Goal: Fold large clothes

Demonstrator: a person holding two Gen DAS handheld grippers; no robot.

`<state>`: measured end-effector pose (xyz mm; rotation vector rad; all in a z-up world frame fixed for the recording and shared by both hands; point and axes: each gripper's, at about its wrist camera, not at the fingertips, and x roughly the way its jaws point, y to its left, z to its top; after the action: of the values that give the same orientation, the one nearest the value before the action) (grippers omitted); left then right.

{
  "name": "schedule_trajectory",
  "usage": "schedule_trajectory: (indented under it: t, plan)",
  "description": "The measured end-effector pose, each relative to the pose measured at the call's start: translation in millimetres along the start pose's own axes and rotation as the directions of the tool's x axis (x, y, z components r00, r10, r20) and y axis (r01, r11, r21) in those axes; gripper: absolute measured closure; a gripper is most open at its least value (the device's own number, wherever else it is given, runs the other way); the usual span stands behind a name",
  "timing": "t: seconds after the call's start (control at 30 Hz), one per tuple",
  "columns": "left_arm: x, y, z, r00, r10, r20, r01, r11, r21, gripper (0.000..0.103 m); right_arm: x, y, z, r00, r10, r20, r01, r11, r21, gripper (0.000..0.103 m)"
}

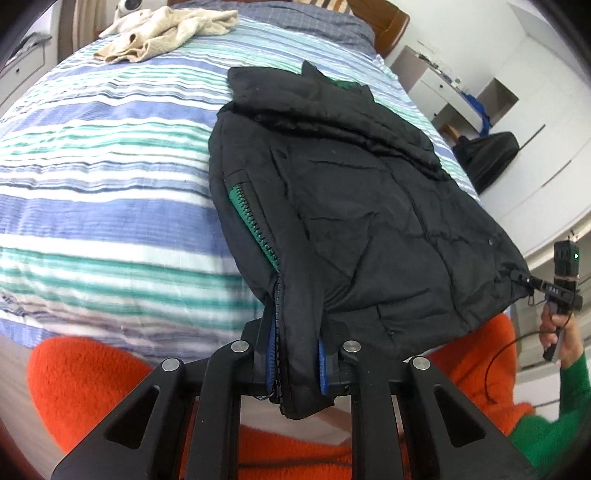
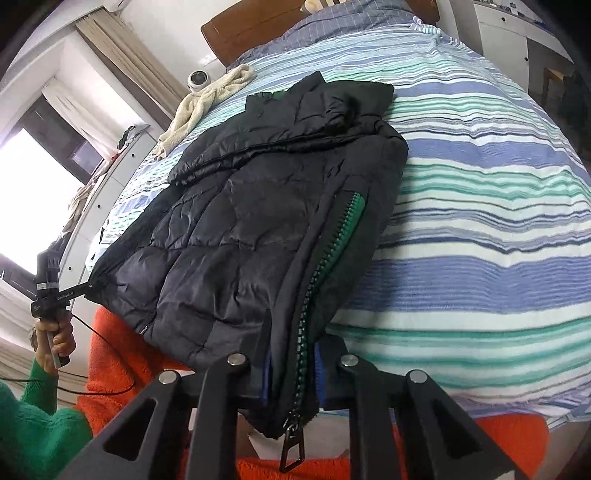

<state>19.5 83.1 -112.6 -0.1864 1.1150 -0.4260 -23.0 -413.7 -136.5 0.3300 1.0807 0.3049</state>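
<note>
While the black jacket [image 1: 332, 192] lies lengthwise on the striped bed [image 1: 92, 177], with its collar toward the headboard and its hem hanging off the foot edge, both hem corners are held. The left gripper [image 1: 295, 354] is clamped on the corner with the front zip [image 1: 255, 221], fabric pinched between its blue pads. The right gripper [image 2: 291, 369] is clamped likewise on the corner at its side, a zip pull [image 2: 291, 446] dangling below. The step in hand is judged to be the hem-to-collar fold. It would be done well if both corners are raised level, kept equally apart so the hem stays taut, and carried together toward the collar, then laid square. Slack in the padded cloth or uneven height would likely skew the fold. A cream towel [image 1: 166, 29] lies near the headboard, well apart.
</note>
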Motion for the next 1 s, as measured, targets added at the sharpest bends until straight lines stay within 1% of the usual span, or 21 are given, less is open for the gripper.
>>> schedule_trajectory:
  t: [0.13, 0.3, 0.37, 0.43, 0.47, 0.5, 0.53, 0.57, 0.6, 0.67, 0.7, 0.73, 0.8, 0.83, 0.9, 0.97, 1.0]
  plan:
    - [-13.2, -0.9, -16.3, 0.999, -0.002, -0.039, 0.002, 1.0, 0.017, 0.088, -12.5, -1.1, -8.4, 1.0, 0.018, -0.022, -0.017, 1.0, 0.018, 0.086]
    - [-39.3, -10.8, -46.3, 0.993, 0.012, -0.115, -0.004, 0.997, 0.074, 0.088, -32.4, 0.3, -29.0, 0.997, 0.047, -0.062, -0.043, 0.997, 0.06, 0.086]
    - [-51.9, -13.9, -53.3, 0.99, 0.01, -0.138, 0.003, 0.996, 0.092, 0.088, -42.5, 1.3, -37.6, 0.993, 0.083, -0.079, -0.075, 0.992, 0.101, 0.086]
    - [-68.2, -15.2, -53.8, 0.989, -0.009, -0.15, 0.025, 0.994, 0.103, 0.088, -52.6, 1.1, -39.4, 0.988, 0.133, -0.079, -0.121, 0.982, 0.142, 0.086]
    - [-82.4, -14.8, -49.5, 0.99, -0.033, -0.138, 0.047, 0.994, 0.102, 0.088, -62.7, -0.2, -37.7, 0.982, 0.182, -0.06, -0.168, 0.969, 0.181, 0.086]
    - [-93.0, -15.1, -44.0, 0.992, -0.051, -0.117, 0.062, 0.993, 0.095, 0.088, -69.9, -2.2, -33.3, 0.976, 0.213, -0.038, -0.201, 0.958, 0.206, 0.086]
    - [-99.2, -13.8, -38.1, 0.993, -0.062, -0.098, 0.071, 0.993, 0.09, 0.087, -77.5, -4.9, -25.6, 0.971, 0.24, -0.009, -0.232, 0.946, 0.224, 0.086]
    - [-109.7, -11.7, -23.3, 0.995, -0.093, -0.047, 0.097, 0.992, 0.08, 0.087, -84.7, -7.7, -15.7, 0.966, 0.259, 0.025, -0.258, 0.939, 0.229, 0.086]
    - [-113.3, -11.3, -15.1, 0.993, -0.114, -0.019, 0.115, 0.99, 0.077, 0.087, -89.4, -11.2, -6.1, 0.961, 0.271, 0.051, -0.276, 0.935, 0.225, 0.086]
    - [-116.1, -7.2, 16.0, 0.983, -0.171, 0.065, 0.166, 0.983, 0.082, 0.087, -91.1, -19.2, 26.0, 0.944, 0.307, 0.124, -0.327, 0.922, 0.206, 0.086]
    - [-112.2, -6.2, 34.4, 0.976, -0.193, 0.098, 0.185, 0.979, 0.088, 0.087, -87.5, -23.3, 42.5, 0.937, 0.317, 0.147, -0.342, 0.919, 0.198, 0.086]
    - [-108.5, -7.6, 44.7, 0.973, -0.202, 0.113, 0.192, 0.977, 0.095, 0.087, -82.3, -28.3, 58.1, 0.933, 0.32, 0.162, -0.347, 0.919, 0.186, 0.086]
    - [-87.7, -12.4, 84.7, 0.967, -0.199, 0.158, 0.183, 0.977, 0.108, 0.087, -66.6, -36.2, 87.5, 0.927, 0.326, 0.187, -0.357, 0.918, 0.171, 0.086]
    - [-77.9, -13.3, 97.7, 0.965, -0.196, 0.172, 0.18, 0.978, 0.106, 0.087, -53.1, -44.8, 107.9, 0.918, 0.339, 0.205, -0.376, 0.909, 0.178, 0.086]
    - [-54.7, -9.1, 126.7, 0.964, -0.186, 0.189, 0.174, 0.982, 0.079, 0.087, -28.5, -58.8, 138.5, 0.901, 0.362, 0.241, -0.41, 0.89, 0.199, 0.086]
    - [-23.1, -1.6, 156.4, 0.969, -0.161, 0.187, 0.157, 0.987, 0.038, 0.086, -3.2, -67.0, 158.3, 0.897, 0.349, 0.271, -0.412, 0.883, 0.227, 0.086]
    - [-4.2, 4.6, 169.2, 0.974, -0.143, 0.176, 0.145, 0.989, 0.004, 0.085, 16.3, -75.8, 171.0, 0.893, 0.353, 0.279, -0.422, 0.871, 0.25, 0.086]
